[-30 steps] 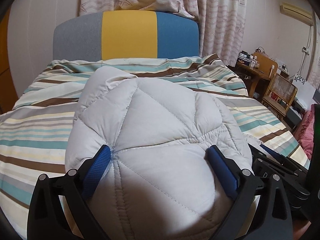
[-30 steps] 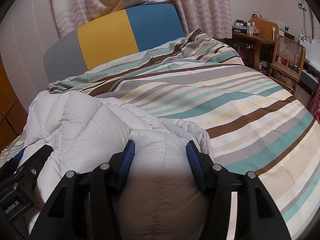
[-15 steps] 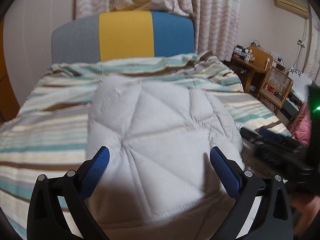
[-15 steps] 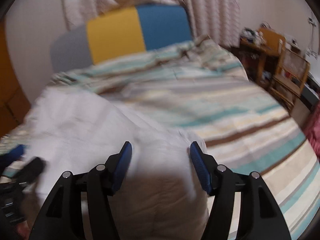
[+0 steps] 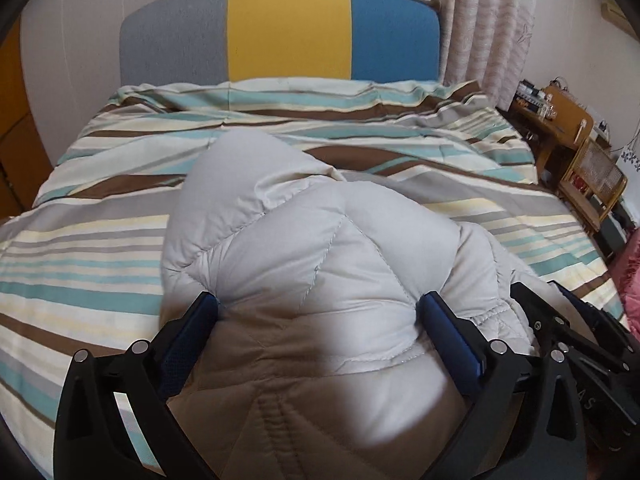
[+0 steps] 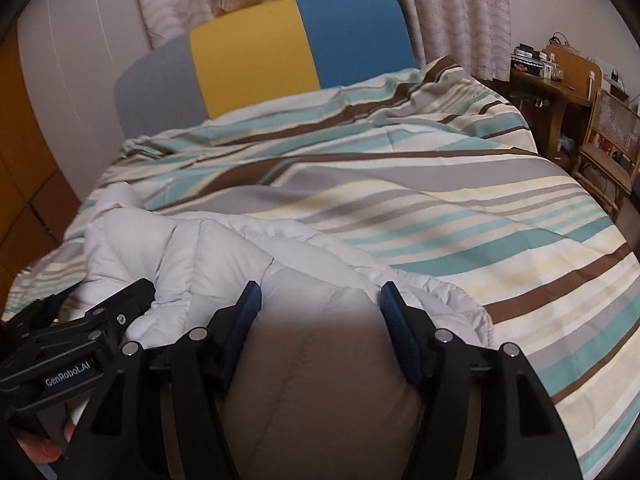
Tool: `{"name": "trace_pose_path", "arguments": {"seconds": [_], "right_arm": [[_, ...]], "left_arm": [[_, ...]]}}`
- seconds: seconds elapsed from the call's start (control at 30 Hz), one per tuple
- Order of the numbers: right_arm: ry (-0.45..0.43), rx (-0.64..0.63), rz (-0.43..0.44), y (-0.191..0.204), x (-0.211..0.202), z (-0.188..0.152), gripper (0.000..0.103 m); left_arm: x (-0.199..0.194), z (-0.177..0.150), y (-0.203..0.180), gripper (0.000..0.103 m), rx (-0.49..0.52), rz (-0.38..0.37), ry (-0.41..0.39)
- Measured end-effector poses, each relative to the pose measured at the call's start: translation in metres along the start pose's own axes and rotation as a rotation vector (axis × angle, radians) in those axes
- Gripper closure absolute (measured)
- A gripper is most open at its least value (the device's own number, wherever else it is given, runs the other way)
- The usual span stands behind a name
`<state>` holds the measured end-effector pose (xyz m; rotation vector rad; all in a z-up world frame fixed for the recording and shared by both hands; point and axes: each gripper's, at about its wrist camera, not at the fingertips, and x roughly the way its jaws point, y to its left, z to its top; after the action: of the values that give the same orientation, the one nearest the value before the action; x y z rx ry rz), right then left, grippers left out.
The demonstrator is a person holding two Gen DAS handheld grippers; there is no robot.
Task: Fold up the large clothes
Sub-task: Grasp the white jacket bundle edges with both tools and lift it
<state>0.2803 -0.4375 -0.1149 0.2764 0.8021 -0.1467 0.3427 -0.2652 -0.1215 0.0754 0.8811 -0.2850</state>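
Note:
A pale grey quilted down jacket point(image 5: 320, 264) lies bunched on the striped bed cover point(image 5: 80, 280). My left gripper point(image 5: 320, 312) has its blue pads pressed into a thick fold of the jacket from both sides, jaws wide apart around the bulk. In the right wrist view the jacket point(image 6: 208, 248) spreads to the left, and my right gripper point(image 6: 320, 304) squeezes another thick fold between its pads. The left gripper also shows in the right wrist view point(image 6: 80, 336) at the lower left. The right gripper shows at the lower right of the left wrist view point(image 5: 568, 332).
A grey, yellow and blue headboard point(image 5: 280, 28) stands at the far end of the bed. Curtains point(image 5: 480, 20) hang behind it. A wooden desk point(image 5: 560, 116) and a rattan chair point(image 5: 592, 184) stand to the right of the bed.
Both grippers came down and closed in on the jacket after a blurred lift. The jacket now lies more bunched and lower on the bed, with a rounded part pushed toward the headboard.

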Motion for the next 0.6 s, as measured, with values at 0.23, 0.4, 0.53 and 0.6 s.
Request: {"name": "trace_pose_path", "arguments": {"seconds": [0.23,0.4,0.53,0.6], "right_arm": [[-0.008,0.000,-0.023,-0.002,0.017,-0.004,0.040],[-0.015,0.003,-0.014,-0.004,0.018,-0.004,0.040],[-0.025,0.008,-0.005,-0.004,0.015,-0.004,0.039],[-0.040,0.001,-0.011,-0.002,0.012,-0.005,0.038]], "left_arm": [[0.000,-0.008,0.001,0.003,-0.005,0.017,-0.018],[-0.052,-0.038,0.006,0.003,-0.035,-0.094,-0.050],[-0.067,-0.069,-0.005,0.003,0.095,-0.060,-0.127],[-0.057,-0.073,-0.002,0.003,0.098,-0.067,-0.138]]}}
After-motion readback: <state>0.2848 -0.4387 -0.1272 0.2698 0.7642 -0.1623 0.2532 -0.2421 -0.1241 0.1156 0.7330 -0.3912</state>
